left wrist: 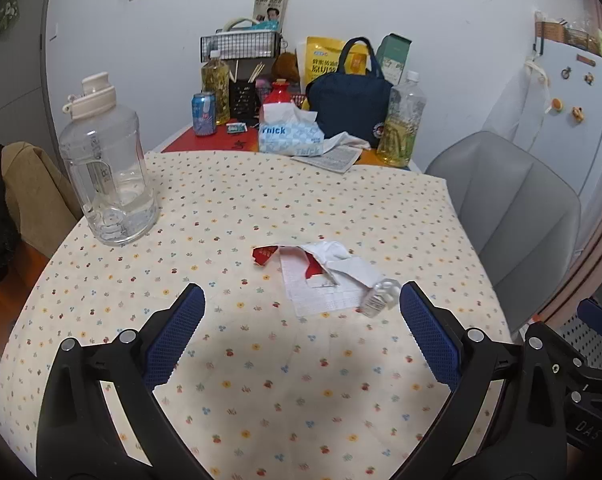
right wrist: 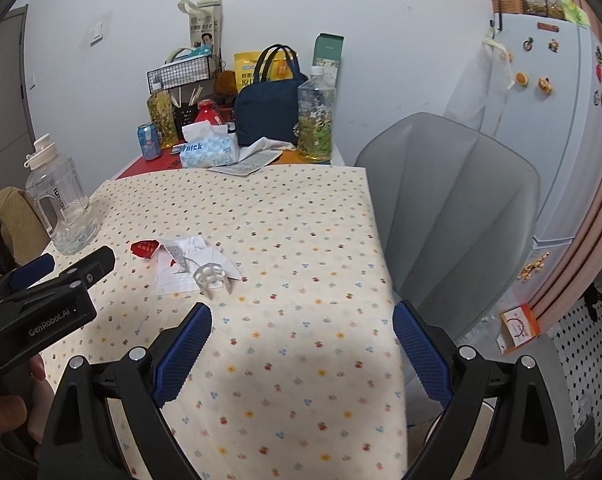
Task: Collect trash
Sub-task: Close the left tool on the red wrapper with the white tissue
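On the tablecloth: everything below is placed relative to the water jug (left wrist: 108,172), standing at the cloth's far left edge
Trash: a red wrapper (left wrist: 266,255), a crumpled tissue (left wrist: 333,258), a printed receipt (left wrist: 321,294) and a small clear bottle (left wrist: 379,296) lie bunched together, nearer the camera than the jug and to its right
Left gripper (left wrist: 301,312): fingers spread wide with nothing between them, hovering just short of the pile, likely lined up for a first grab
Right gripper (right wrist: 301,332): also spread and empty, farther right of the jug, over bare cloth
Tablecloth (left wrist: 261,380): flat, so the light scraps should pinch easily
Background: tissue box (left wrist: 291,138) and navy bag (left wrist: 349,100) sit behind the jug's right, apparently not trash
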Demonstrator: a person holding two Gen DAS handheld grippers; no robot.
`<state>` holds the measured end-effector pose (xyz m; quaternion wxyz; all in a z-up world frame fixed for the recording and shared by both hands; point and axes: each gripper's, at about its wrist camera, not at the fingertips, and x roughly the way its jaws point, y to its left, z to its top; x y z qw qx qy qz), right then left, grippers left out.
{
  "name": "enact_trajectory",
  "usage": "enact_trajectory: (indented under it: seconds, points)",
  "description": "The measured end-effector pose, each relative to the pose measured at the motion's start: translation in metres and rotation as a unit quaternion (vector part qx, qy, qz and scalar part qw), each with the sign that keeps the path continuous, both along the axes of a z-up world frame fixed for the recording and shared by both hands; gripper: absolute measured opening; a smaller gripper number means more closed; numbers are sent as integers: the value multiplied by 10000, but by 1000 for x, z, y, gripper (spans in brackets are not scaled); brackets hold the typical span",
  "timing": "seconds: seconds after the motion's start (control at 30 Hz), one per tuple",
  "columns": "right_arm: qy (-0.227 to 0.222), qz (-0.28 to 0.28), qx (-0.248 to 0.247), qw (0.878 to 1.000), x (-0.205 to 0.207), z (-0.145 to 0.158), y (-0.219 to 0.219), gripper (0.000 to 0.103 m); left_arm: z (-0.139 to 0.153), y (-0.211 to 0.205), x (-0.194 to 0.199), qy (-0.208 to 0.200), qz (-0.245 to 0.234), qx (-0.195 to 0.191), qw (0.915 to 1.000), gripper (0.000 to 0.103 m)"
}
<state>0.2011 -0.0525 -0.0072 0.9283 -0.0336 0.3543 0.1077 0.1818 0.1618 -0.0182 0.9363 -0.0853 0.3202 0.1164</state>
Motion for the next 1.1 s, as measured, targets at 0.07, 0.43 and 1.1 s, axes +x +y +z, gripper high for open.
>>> enact_trajectory:
  seconds: [0.07,0.43,1.1]
  points:
    - [36,38,28,10000,7,-4,5,90,-2,4,7,25,-7,-17,10000,97]
    - [303,-11,55,9995,45,-33,7,90,-31,8,56,442,-162,-183,9987,63]
    - [673,303,71,9972,79,-66,36,71,-72,14,106,725,-104,-435,9964,2]
